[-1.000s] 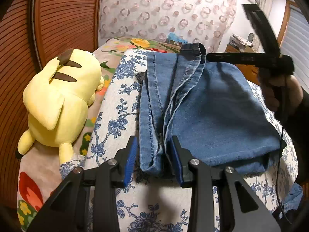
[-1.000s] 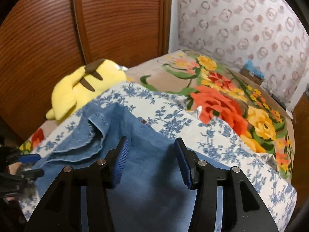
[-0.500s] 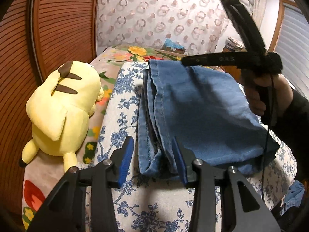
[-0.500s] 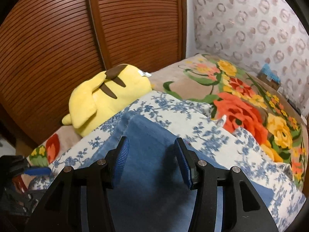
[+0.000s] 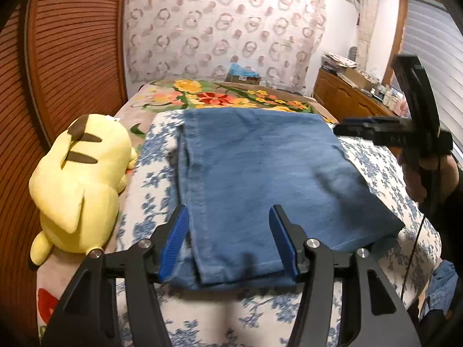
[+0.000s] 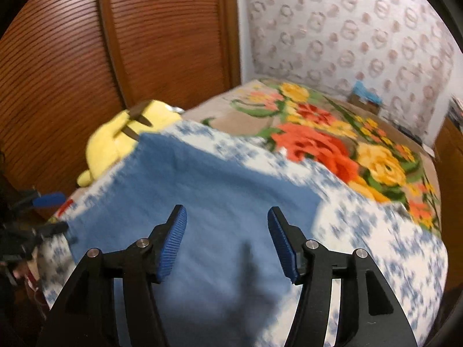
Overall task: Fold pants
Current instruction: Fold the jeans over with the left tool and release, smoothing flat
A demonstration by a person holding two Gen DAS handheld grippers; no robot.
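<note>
The left gripper (image 5: 228, 240) tilts downward over the near edge of the folded pants (image 5: 260, 173), its blue pads having just spread apart; denim lies beneath the gap, gripped by neither pad. The right gripper (image 6: 227, 241) likewise angles down above the pants, jaws just widened and holding nothing. The pants lie flat on the blue-flowered sheet (image 5: 150, 179), with a yellow plush toy (image 5: 78, 185) just beside it. Only the left wrist view shows the person's hand (image 5: 419, 179) holding the right gripper and the far wooden dresser (image 5: 344, 95); the right wrist view is blurred.
</note>
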